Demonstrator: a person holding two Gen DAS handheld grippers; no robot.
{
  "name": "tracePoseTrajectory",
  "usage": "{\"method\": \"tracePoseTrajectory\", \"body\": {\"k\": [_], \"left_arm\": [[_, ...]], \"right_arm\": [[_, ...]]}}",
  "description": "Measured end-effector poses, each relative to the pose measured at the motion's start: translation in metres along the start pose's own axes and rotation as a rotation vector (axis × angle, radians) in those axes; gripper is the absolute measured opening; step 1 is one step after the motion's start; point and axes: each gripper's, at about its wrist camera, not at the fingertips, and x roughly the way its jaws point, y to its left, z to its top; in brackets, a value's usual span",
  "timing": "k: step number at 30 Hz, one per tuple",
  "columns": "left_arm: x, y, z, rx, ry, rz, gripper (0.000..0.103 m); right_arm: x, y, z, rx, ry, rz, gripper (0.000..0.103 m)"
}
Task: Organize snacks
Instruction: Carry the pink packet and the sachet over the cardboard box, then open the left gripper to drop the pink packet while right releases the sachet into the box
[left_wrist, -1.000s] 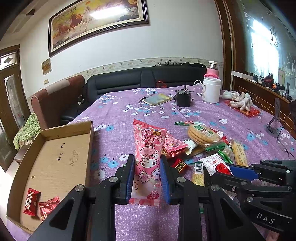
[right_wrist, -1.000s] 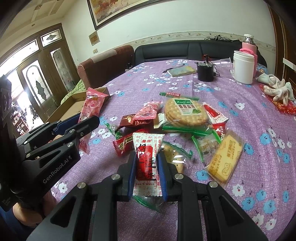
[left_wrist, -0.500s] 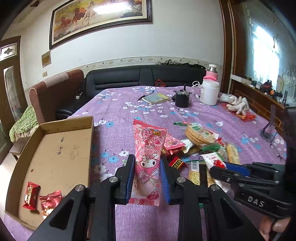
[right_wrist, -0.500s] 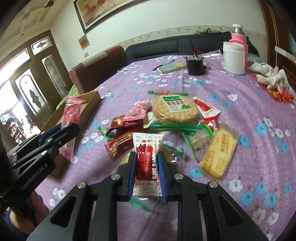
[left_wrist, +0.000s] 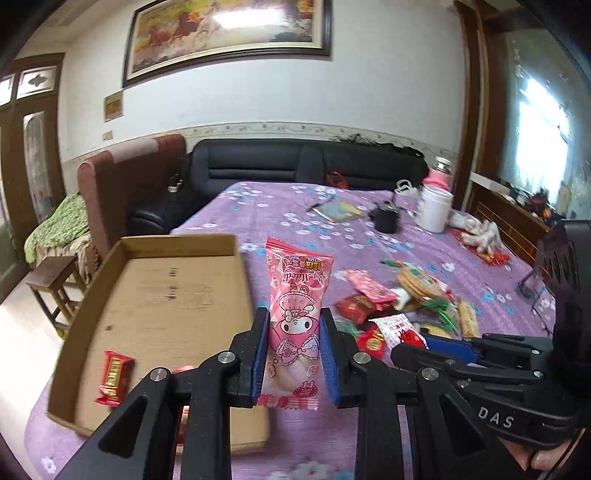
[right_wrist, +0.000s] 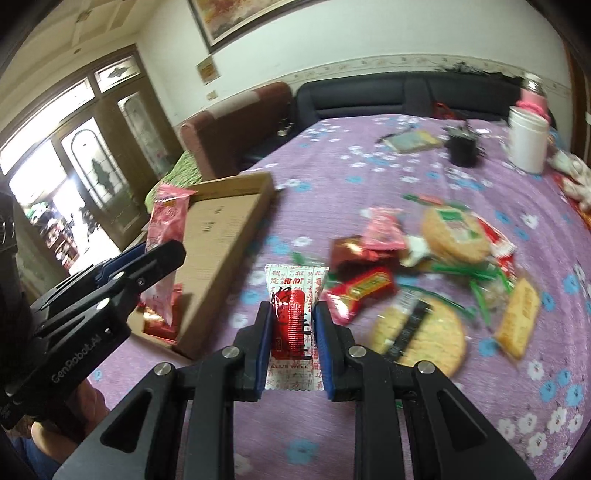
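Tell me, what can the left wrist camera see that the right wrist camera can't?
Only the left wrist view shows the small red candy lying in the cardboard box and the cartoon face on the pink packet clamped in the left gripper. Only the right wrist view shows the big round cracker beside the right gripper, which clamps the red-and-white packet. Both show the box, both packets, the snack pile and the white jar.
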Motion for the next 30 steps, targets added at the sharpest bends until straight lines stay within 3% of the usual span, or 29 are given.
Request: {"method": "tracePoseTrajectory", "body": {"k": [10, 17, 23, 30], "left_arm": [[0.006, 0.074, 0.003, -0.13, 0.04, 0.069, 0.028], [0.021, 0.124, -0.005, -0.218, 0.11, 0.105, 0.028], [0.041, 0.144, -0.016, -0.271, 0.193, 0.076, 0.028], [0.049, 0.148, -0.021, -0.287, 0.214, 0.065, 0.028]], "right_arm": [[0.038, 0.064, 0.024, -0.078, 0.062, 0.077, 0.022], [0.069, 0.097, 0.04, -0.112, 0.102, 0.087, 0.022], [0.098, 0.111, 0.044, -0.11, 0.142, 0.08, 0.022], [0.121, 0.12, 0.042, -0.123, 0.171, 0.064, 0.022]]}}
